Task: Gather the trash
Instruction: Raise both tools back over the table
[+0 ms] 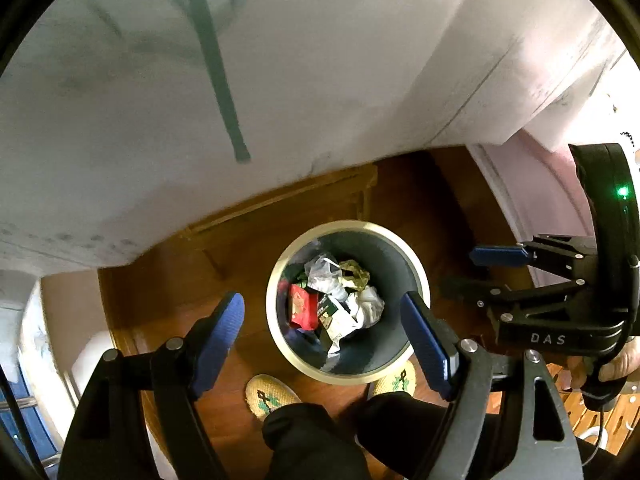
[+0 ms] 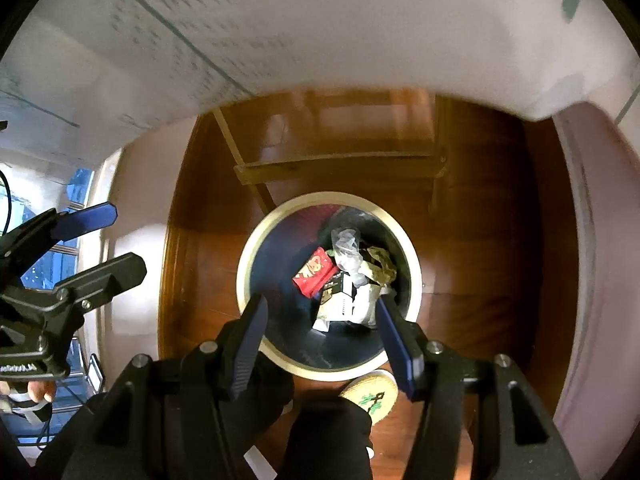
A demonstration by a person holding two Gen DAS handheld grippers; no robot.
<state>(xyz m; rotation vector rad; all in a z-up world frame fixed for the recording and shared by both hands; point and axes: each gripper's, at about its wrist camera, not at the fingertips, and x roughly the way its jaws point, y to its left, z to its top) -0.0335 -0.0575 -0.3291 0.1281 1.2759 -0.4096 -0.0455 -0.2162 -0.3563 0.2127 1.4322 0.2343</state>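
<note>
A round grey trash bin with a cream rim (image 1: 280,280) (image 2: 245,264) stands on the wooden floor, seen from above. Inside lie a red wrapper (image 1: 302,306) (image 2: 316,274), crumpled white paper (image 1: 366,306) (image 2: 360,304), clear plastic (image 1: 322,270) (image 2: 346,246) and a gold-green wrapper (image 1: 354,274) (image 2: 382,266). My left gripper (image 1: 324,316) is open and empty above the bin. My right gripper (image 2: 322,320) is open and empty above the bin too. Each gripper shows in the other view: the right one (image 1: 480,272) at the right edge, the left one (image 2: 120,236) at the left edge.
A white table with a printed cloth (image 1: 280,100) (image 2: 320,40) overhangs the far side of the bin. A wooden stool frame (image 2: 340,164) stands behind the bin. The person's patterned slippers (image 1: 268,396) (image 2: 372,396) and dark trouser legs are just before the bin.
</note>
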